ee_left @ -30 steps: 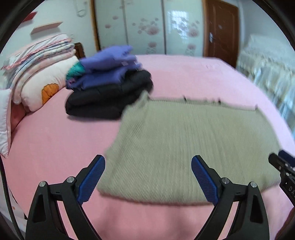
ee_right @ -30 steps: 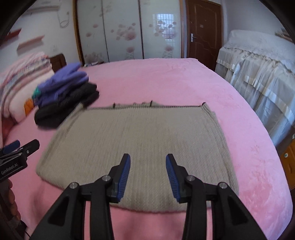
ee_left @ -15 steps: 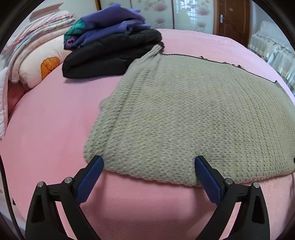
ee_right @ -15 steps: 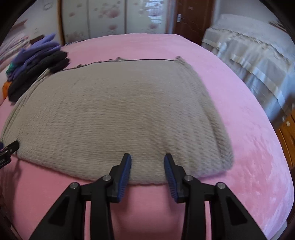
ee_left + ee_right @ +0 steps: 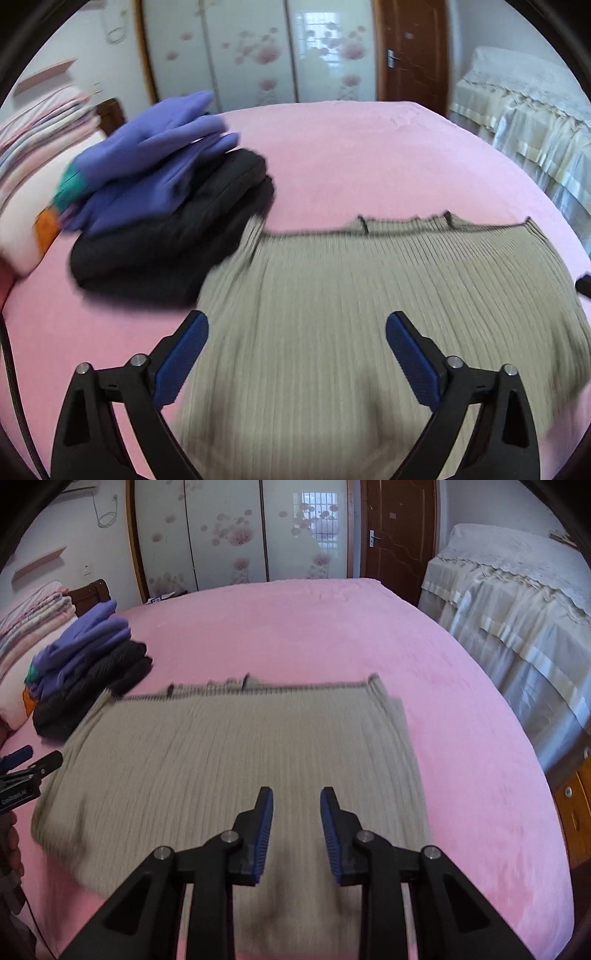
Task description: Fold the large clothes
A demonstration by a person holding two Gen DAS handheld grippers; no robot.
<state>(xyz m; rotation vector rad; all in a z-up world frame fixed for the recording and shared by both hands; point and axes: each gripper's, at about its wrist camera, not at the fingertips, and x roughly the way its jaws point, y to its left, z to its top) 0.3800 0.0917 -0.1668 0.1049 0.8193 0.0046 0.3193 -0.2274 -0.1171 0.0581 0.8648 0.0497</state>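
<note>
While both grippers, left (image 5: 297,341) and right (image 5: 296,814), gape empty, they've risen above the sweater (image 5: 369,295)

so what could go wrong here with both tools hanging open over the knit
1. The grey-beige ribbed knit garment has its far left corner against the stack of folded purple and black clothes; lifting could topple the stack.
2. Left tool and right tool hold nothing, so a shallow pinch might grab only one layer.
</note>
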